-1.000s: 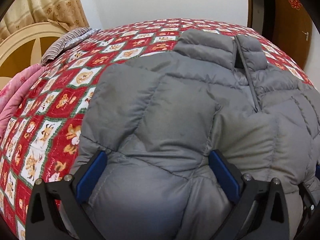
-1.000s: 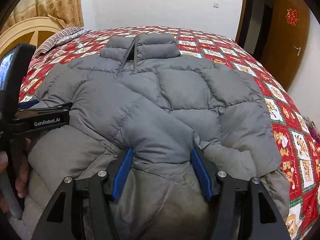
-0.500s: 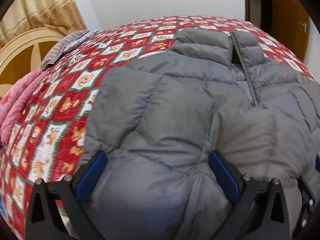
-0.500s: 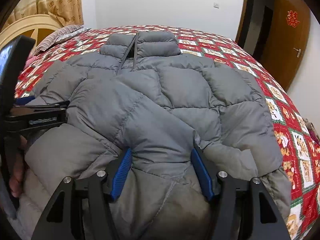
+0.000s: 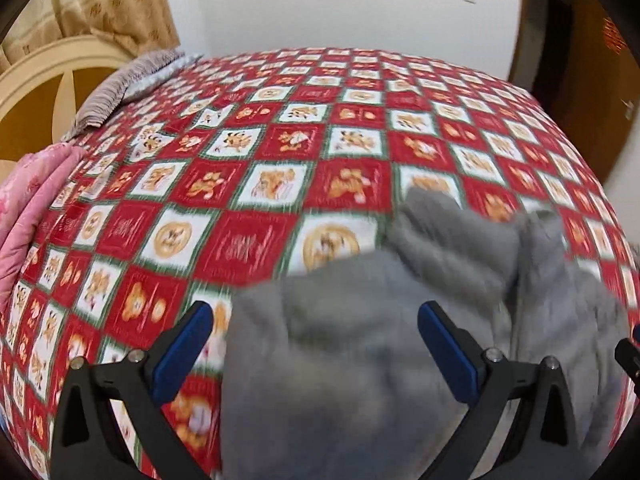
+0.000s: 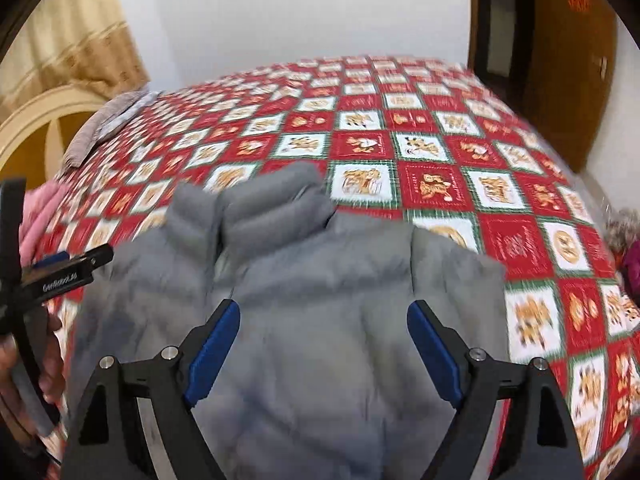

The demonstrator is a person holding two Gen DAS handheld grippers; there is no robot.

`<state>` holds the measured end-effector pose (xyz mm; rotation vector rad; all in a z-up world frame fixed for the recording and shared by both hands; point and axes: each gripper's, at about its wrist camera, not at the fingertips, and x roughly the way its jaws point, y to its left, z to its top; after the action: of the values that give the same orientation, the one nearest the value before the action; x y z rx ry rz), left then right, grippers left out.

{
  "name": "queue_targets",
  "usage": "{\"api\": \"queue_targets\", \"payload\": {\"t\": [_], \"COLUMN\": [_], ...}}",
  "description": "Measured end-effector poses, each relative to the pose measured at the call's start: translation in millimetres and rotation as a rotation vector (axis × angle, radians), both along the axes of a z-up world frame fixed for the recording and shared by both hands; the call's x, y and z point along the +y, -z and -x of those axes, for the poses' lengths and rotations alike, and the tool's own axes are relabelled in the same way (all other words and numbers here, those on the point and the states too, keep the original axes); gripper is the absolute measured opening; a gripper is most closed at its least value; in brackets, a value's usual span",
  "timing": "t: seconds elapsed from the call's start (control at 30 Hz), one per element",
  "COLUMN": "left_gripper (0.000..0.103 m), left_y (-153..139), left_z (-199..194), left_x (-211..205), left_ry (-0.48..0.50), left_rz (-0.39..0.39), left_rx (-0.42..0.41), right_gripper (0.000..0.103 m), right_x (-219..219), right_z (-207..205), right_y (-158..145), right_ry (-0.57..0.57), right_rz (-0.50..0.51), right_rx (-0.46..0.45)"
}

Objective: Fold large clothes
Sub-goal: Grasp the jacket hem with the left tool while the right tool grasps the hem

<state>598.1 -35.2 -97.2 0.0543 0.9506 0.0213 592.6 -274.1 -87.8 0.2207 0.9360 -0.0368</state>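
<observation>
grey puffer jacket is lying on the bed w/ red-white checked cover, quilted, blurred, bunched toward the near edge. its collar is pointing away toward the far wall, long axis running near-to-far. right gripper fingers are opening, spread wide over the jacket w/o pinching it; left gripper fingers are spread too, nothing clamped; only right view is showing the hand on the left tool, only left view the pink bedding.

the jacket lies on the bed at its near edge; a pillow sits at the far left corner.
</observation>
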Motion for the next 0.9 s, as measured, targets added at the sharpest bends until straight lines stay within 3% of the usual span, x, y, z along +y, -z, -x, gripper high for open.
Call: {"api": "queue_targets", "payload": {"t": [0.23, 0.4, 0.57, 0.67, 0.73, 0.77, 0.83, 0.87, 0.9], "left_gripper": [0.103, 0.103, 0.1, 0.073, 0.047, 0.04, 0.02, 0.016, 0.014], "left_y": [-2.8, -1.5, 20.9, 26.9, 24.3, 21.3, 16.6, 13.5, 9.9], "left_z": [-72.1, -100.1, -107.4, -94.8, -85.5, -78.0, -67.2, -60.0, -52.0], "left_x": [-18.3, -53.6, -75.1, -73.2, -68.9, -65.5, -66.2, -64.6, -61.1], "left_ry": [-0.048, -0.006, 0.07, 0.128, 0.159, 0.178, 0.203, 0.214, 0.225], "left_rz": [0.098, 0.019, -0.075, -0.068, -0.037, -0.025, -0.031, -0.036, -0.034], "left_rx": [0.037, 0.024, 0.049, 0.075, 0.074, 0.068, 0.044, 0.028, 0.008], "right_gripper": [0.086, 0.086, 0.086, 0.083, 0.052, 0.036, 0.027, 0.017, 0.015], "right_x": [-4.2, -3.4, -0.1, -1.1, -2.0, -3.7, -5.1, -5.6, -7.1], "right_z": [-88.2, -132.9, -155.1, -147.0, -137.8, -132.1, -121.6, -117.3, -110.5], "right_y": [-4.1, 3.5, 31.6, 33.5, 31.3, 30.1, 25.8, 23.4, 19.9], "right_ry": [0.041, 0.06, 0.027, -0.016, -0.057, -0.067, -0.078, -0.083, -0.088], "right_rz": [-0.024, -0.024, -0.002, 0.01, 0.03, 0.032, 0.06, 0.075, 0.087], "right_rx": [0.024, 0.041, 0.129, 0.135, 0.147, 0.153, 0.145, 0.137, 0.127]}}
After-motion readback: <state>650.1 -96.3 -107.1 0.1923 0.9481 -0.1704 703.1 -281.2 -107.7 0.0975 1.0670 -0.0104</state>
